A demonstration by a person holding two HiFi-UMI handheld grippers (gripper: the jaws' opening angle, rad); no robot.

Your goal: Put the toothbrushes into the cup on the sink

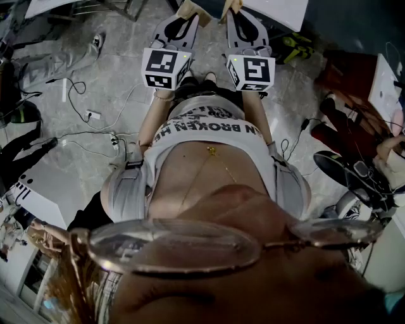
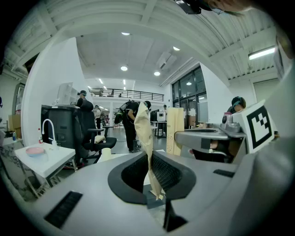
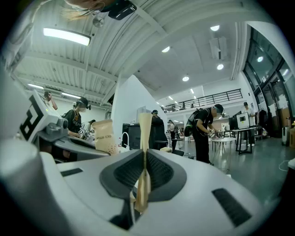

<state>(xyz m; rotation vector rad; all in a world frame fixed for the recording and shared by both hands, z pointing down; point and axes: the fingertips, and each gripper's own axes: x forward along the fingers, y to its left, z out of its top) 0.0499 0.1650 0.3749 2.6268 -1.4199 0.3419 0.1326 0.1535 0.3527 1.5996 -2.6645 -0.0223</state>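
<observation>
In the head view both grippers are held up in front of the person's body, side by side and pointing away. My left gripper (image 1: 187,18) is shut on a flat beige toothbrush packet (image 1: 192,9), which stands upright between the jaws (image 2: 144,133) in the left gripper view. My right gripper (image 1: 235,14) is shut on a second beige packet (image 1: 233,5), seen edge-on (image 3: 144,138) in its own view. Each gripper view also catches the other gripper's packet (image 2: 175,131) (image 3: 105,137). A white sink table (image 2: 50,161) with a curved white tap (image 2: 46,131) and a pink dish (image 2: 34,151) stands at the left. No cup can be made out.
Several people stand or sit around the hall. A black office chair (image 2: 94,138) stands beside the sink table. Cables and a power strip (image 1: 95,117) lie on the grey floor, and a white table (image 1: 35,193) is at the person's left.
</observation>
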